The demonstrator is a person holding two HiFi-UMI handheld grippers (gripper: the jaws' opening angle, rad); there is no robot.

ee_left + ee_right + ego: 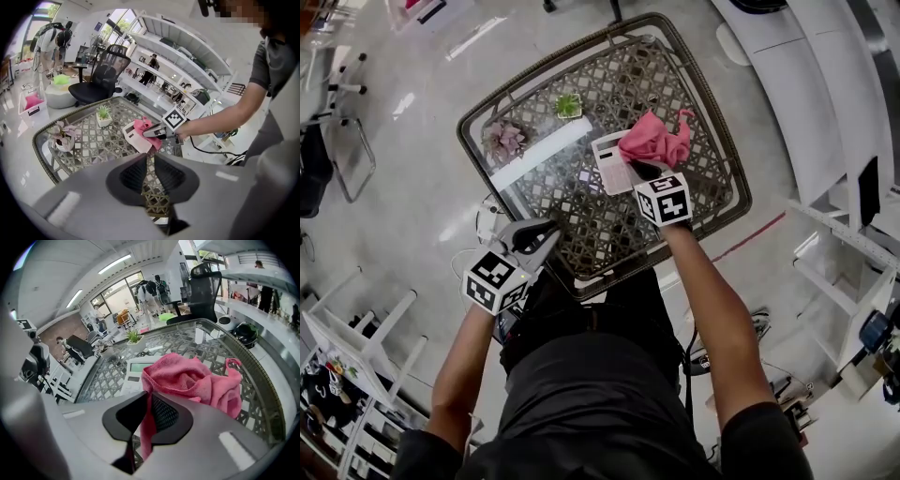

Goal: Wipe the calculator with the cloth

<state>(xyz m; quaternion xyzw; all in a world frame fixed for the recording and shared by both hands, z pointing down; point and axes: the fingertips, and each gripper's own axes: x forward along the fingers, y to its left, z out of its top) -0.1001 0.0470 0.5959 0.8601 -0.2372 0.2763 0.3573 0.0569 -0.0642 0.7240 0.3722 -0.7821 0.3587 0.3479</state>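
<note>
A white calculator lies flat on the glass-topped lattice table. A crumpled pink cloth covers the calculator's right part. My right gripper is shut on a fold of this cloth, which bunches up over the calculator just ahead of the jaws. My left gripper hovers over the table's near left edge, apart from both. Its jaws are shut with nothing between them. The left gripper view shows the calculator, the cloth and the right gripper across the table.
A small green plant in a white pot and a pink-leaved plant stand at the table's far left. White shelving lines the right side. A black office chair stands beyond the table.
</note>
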